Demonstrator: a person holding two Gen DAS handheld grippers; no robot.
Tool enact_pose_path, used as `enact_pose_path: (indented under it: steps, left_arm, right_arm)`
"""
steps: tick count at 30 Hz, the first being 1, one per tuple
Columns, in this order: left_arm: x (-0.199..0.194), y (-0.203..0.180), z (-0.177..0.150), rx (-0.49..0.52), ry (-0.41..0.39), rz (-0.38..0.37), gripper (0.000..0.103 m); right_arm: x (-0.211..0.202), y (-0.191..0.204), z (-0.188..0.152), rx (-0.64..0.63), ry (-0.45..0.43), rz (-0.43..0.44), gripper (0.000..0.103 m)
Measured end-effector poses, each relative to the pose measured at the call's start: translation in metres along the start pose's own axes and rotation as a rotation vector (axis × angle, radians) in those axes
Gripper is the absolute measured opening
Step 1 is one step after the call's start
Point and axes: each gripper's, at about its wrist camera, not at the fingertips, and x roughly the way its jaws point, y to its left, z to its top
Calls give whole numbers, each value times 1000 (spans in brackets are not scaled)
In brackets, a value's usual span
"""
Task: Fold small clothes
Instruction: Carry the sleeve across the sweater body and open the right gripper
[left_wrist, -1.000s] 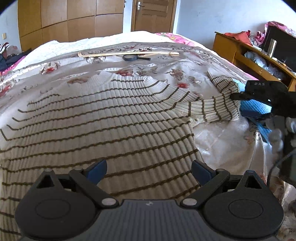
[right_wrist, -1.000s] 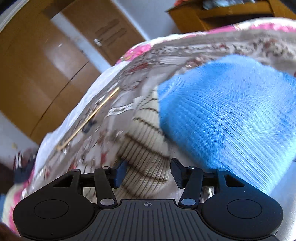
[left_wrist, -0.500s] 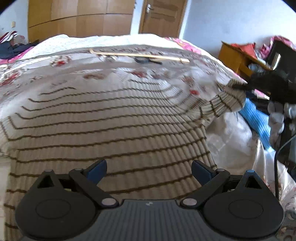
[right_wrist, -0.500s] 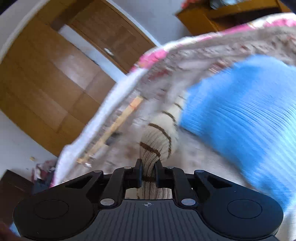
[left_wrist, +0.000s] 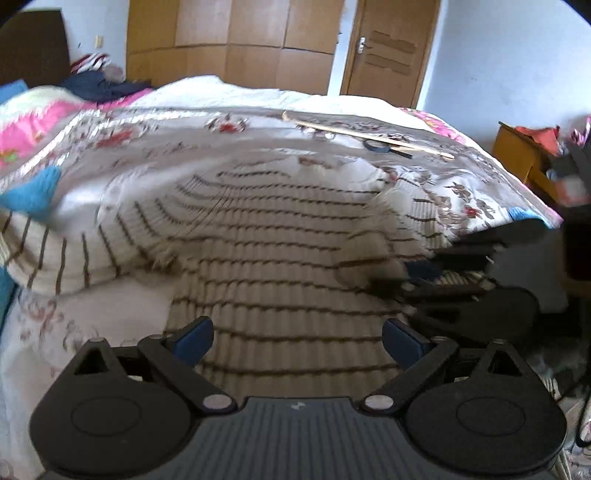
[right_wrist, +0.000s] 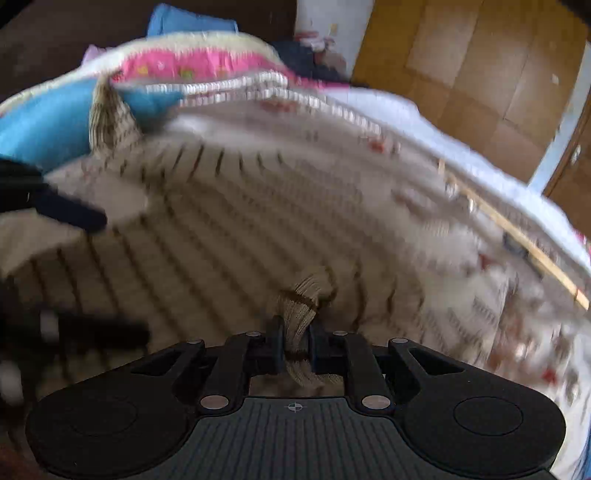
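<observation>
You're in a home bedroom: a bed (left_wrist: 110, 321) with a flowered cover, a tall wooden wardrobe (left_wrist: 229, 40), a wooden door (left_wrist: 388, 48) and a cluttered side cabinet (left_wrist: 517, 155).

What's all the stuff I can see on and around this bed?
striped sweater: one, cream with brown stripes, spread on the bed
sleeve cuff: one, cream and brown, pinched in the right gripper
bedspread: one, pale floral, covering the bed
blue knit garment: one, blue, at the bed's edge by the other sleeve
wooden stick: one, tan, far side of the bed
tape roll: one, dark, beside the stick
wardrobe: one, wooden, behind the bed
door: one, wooden, closed
left gripper: black, blue pads, open above the sweater
right gripper: black, shut on the cuff
</observation>
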Motion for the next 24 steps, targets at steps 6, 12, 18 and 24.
enact_pose_path:
  steps: [6,12,18,24]
  left_arm:
    - [7,15,4,-47,-6,-21,103]
    - [6,12,1,-29,-12,-29,103]
    - [9,13,0,-27,-4,-27,103]
    - [9,13,0,-24,-7,-43,103]
  right_arm:
    - [-30,-36,-5,270,11,40,34]
    - [-24,-89,-3,679,-65,84,41]
    - [26,-118,12,868,-49,0,41]
    - [61,-122,32,909,43,-3,5]
